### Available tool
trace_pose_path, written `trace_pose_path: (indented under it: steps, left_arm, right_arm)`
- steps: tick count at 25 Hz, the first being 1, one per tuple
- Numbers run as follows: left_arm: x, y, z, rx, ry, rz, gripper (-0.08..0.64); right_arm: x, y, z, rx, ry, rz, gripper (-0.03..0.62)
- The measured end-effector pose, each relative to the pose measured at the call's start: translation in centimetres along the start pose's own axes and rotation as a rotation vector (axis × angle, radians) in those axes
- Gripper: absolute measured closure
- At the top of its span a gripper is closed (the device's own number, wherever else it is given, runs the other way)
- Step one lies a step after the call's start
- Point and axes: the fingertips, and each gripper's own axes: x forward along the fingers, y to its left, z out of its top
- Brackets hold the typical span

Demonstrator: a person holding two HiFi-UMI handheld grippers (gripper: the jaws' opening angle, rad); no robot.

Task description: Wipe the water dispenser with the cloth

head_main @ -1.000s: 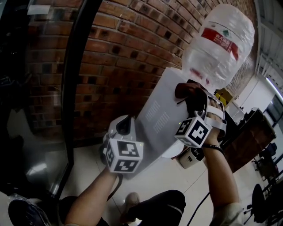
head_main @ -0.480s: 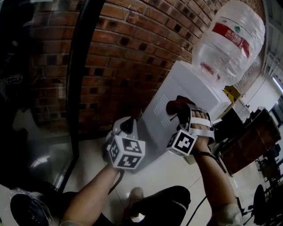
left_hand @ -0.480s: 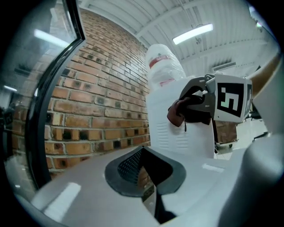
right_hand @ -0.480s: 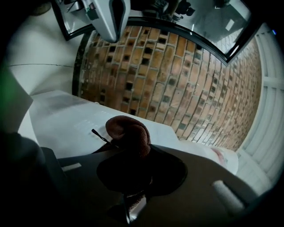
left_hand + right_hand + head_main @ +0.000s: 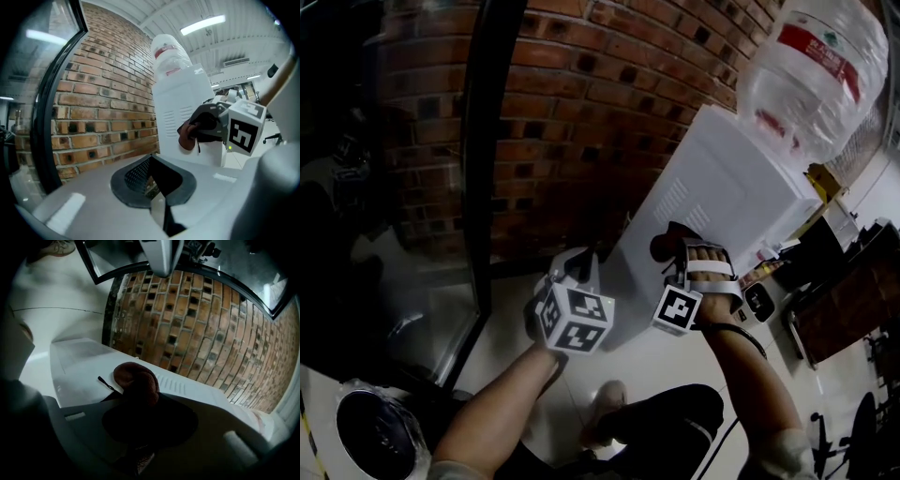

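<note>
The white water dispenser (image 5: 727,202) stands against a brick wall with a clear bottle (image 5: 820,66) on top. My right gripper (image 5: 675,251) is shut on a bunched reddish-brown cloth (image 5: 664,246), which is pressed against the dispenser's side panel below the vent slots (image 5: 672,199). In the right gripper view the cloth (image 5: 138,383) bulges out of the jaws onto the white panel (image 5: 89,364). My left gripper (image 5: 578,265) hangs left of the dispenser, near its lower edge, apart from it, with nothing held. The left gripper view shows the dispenser (image 5: 180,105) and the cloth (image 5: 188,136).
A brick wall (image 5: 581,122) runs behind the dispenser. A dark-framed glass panel (image 5: 483,150) stands at the left. The person's leg and shoe (image 5: 605,408) are on the pale floor below. Dark furniture (image 5: 839,309) sits at the right, and a round object (image 5: 380,431) at the lower left.
My right gripper has slid the cloth down the dispenser's side, from near the bottle to the lower panel. The left gripper has sunk a little too.
</note>
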Motion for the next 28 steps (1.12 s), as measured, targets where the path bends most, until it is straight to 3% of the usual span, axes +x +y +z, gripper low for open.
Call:
trace_pose_path:
  steps: [7,11,16,20,24,28]
  left_arm:
    - [0.1,-0.7,-4.1,-0.025,0.053,-0.017,0.56]
    - [-0.1,-1.1,-7.2,0.012,0.084,-0.029,0.56]
    - [-0.2,-0.8,-12.8,0.005,0.122,-0.012,0.56]
    - [0.4,-0.3,-16.7,-0.082,0.146,0.019,0.56]
    - [1.2,-1.0,-19.4,-0.052,0.19,0.002,0.56]
    - [1.6,-1.9,-20.9,-0.063,0.21,-0.014,0.56]
  right_arm:
    - [1.3,6.4,3.4,-0.025,-0.043,0.088,0.517]
    - [2.0,10.6,5.4,-0.078,-0.069,0.122,0.517]
    - [2.4,16.9,7.4,-0.154,-0.072,0.222,0.517]
    - [2.4,21.3,8.7,-0.102,-0.049,0.322,0.517]
    - [3.3,25.2,10.2,-0.058,-0.026,0.371,0.517]
    - [4.0,28.9,11.3,-0.11,-0.013,0.404,0.517]
